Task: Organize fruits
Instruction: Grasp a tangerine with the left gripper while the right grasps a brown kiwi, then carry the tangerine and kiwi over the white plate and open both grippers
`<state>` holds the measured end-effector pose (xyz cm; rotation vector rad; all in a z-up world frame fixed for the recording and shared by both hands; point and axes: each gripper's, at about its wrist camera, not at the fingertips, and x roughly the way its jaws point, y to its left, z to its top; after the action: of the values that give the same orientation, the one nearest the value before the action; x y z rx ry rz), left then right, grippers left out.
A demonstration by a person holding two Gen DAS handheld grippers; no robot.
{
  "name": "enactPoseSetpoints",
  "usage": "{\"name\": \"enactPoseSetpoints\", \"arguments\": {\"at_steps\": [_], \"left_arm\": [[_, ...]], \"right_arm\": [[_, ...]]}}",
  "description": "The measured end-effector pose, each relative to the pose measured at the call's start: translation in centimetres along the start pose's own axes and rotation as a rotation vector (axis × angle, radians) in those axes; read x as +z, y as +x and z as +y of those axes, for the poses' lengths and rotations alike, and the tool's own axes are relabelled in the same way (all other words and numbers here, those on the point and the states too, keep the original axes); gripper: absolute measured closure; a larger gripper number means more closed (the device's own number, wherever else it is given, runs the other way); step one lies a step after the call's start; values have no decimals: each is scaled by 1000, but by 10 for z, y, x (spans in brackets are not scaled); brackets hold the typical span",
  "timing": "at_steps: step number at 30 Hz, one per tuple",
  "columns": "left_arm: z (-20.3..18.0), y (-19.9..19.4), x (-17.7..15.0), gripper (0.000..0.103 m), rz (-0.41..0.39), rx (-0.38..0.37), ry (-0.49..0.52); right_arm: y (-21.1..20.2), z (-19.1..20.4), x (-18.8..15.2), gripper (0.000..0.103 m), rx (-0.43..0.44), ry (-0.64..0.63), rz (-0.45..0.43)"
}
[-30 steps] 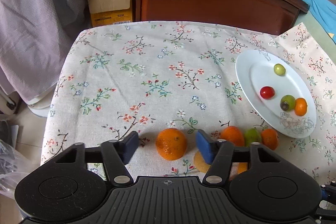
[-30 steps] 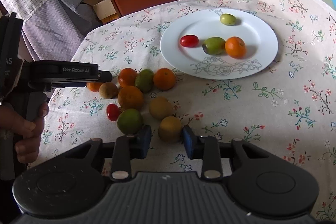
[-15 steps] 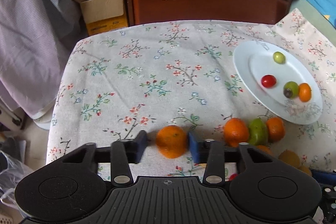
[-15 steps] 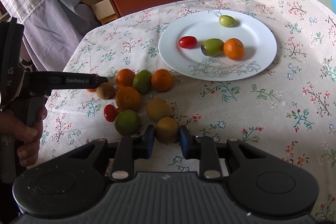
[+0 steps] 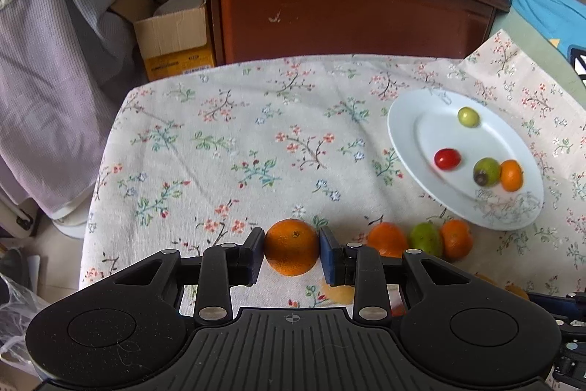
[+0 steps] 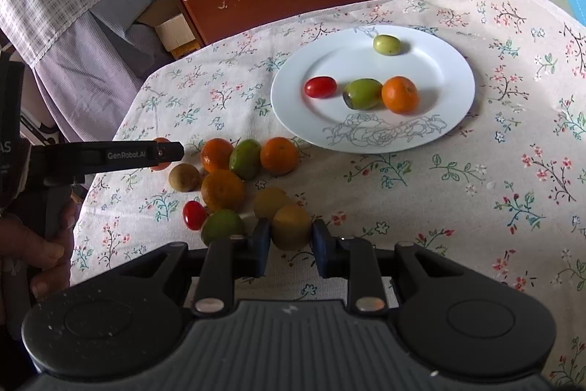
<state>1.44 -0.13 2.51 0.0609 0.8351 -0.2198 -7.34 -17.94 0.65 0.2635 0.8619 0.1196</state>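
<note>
- our left gripper (image 5: 292,251), wide a second ago, is closing on the orange (image 5: 292,247) near the table's front edge.
- our right gripper (image 6: 291,240) clamps a brown fruit (image 6: 291,227); both can now go to the plate (image 6: 454,105).

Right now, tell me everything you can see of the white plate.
The white plate is round, glossy and looks ceramic, with a line drawing of roses on its near rim. It lies flat on the floral tablecloth, beyond the loose fruit. On it sit a red cherry tomato, a small pale green fruit, and a larger green fruit that touches an orange. Neither gripper touches it.
</note>
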Motion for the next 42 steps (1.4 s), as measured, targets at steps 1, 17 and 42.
{"name": "enactPoseSetpoints", "arguments": {"at_steps": [1, 17, 42], "left_arm": [[-2, -2, 1, 74, -6, -3, 2], [-28, -28, 15, 74, -97, -75, 49], [-72, 9, 69, 74, -108, -201, 124]], "right_arm": [[0, 0, 0, 78, 1, 2, -2], [-22, -16, 28, 78, -1, 80, -110], [-13, -72, 106, 78, -51, 147, -217]]}}
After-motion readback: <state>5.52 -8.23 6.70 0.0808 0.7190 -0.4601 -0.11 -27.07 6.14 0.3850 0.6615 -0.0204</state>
